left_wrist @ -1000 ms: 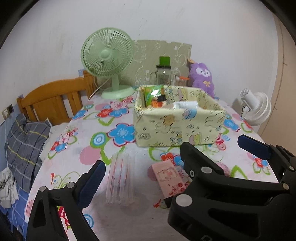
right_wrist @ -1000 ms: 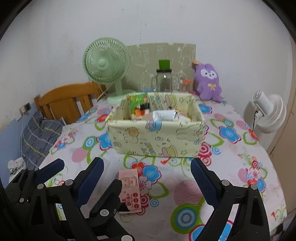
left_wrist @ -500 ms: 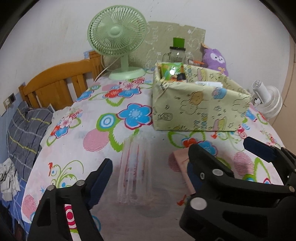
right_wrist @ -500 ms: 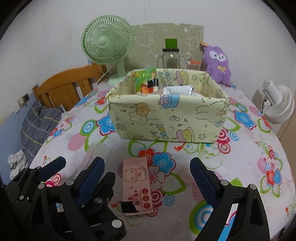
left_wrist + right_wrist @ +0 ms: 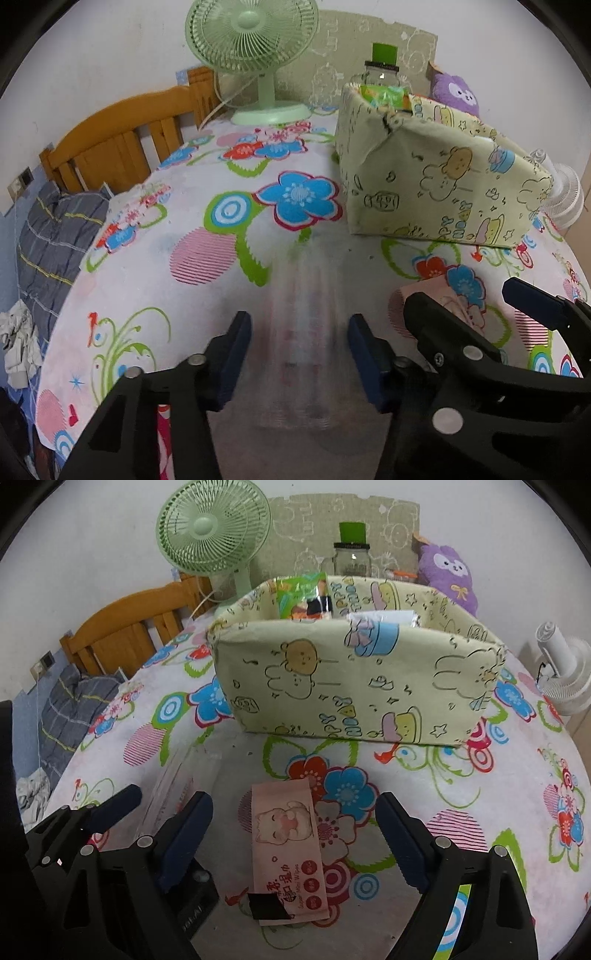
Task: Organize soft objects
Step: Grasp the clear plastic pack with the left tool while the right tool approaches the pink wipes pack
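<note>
A clear plastic packet (image 5: pixel 301 332) with faint pink print lies on the flowered tablecloth; it also shows in the right wrist view (image 5: pixel 177 786). My left gripper (image 5: pixel 299 341) is open and low, its blue pads either side of the packet. A pink wet-wipes pack (image 5: pixel 286 849) with a cat picture lies flat between the open fingers of my right gripper (image 5: pixel 293 838); part of it shows in the left wrist view (image 5: pixel 439 295). The yellow fabric box (image 5: pixel 354 679) stands behind, holding a green snack bag (image 5: pixel 301 594) and a silver-white pack (image 5: pixel 384 618).
A green desk fan (image 5: pixel 212 528), a glass jar with a green lid (image 5: pixel 351 555) and a purple plush toy (image 5: pixel 448 570) stand at the back. A white fan (image 5: pixel 561 672) is at the right, a wooden headboard (image 5: pixel 122 147) and grey plaid bedding (image 5: pixel 51 236) at the left.
Both grippers have moved forward and down towards the table. The left fingers now straddle the clear packet and have narrowed; the right fingers now straddle the pink wipes pack.
</note>
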Available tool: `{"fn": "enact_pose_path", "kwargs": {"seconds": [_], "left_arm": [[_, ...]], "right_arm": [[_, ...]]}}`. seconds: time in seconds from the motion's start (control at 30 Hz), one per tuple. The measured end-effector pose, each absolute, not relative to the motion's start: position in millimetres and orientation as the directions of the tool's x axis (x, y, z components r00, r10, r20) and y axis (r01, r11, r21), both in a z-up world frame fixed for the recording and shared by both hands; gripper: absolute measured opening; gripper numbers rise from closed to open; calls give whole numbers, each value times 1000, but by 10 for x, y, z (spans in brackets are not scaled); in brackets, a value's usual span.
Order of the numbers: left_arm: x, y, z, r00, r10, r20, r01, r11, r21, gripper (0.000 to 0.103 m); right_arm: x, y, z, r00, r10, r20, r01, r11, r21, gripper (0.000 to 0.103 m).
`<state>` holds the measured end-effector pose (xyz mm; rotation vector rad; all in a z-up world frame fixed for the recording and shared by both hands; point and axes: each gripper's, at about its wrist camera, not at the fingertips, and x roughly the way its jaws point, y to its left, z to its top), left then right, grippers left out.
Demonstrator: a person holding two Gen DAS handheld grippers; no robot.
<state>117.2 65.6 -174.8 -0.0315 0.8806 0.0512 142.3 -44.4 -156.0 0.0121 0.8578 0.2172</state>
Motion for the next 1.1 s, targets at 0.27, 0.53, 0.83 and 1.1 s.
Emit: {"fn": "enact_pose_path", "kwargs": {"seconds": [0.27,0.53,0.83,1.1], "left_arm": [[1159,621,-1740,640,4,-768,-30,999,-20,36],[1094,580,-1725,631,-11,-775,-12,1000,-23,29],[1092,519,-1718,633,16,-774,-10,1000,12,28],[1100,508,-1717,630,18,-776,-11,1000,14,28]], "right_arm": [[1463,-426,-1595,621,199,-758,-184,977,107,91],[1477,-397,-1644,605,200,-770,-190,976,105,85],[1533,-393,-1705,588,204,-783,-182,976,118,70],[1544,-392,-1704,589,202,-783,-181,977,116,64]]}}
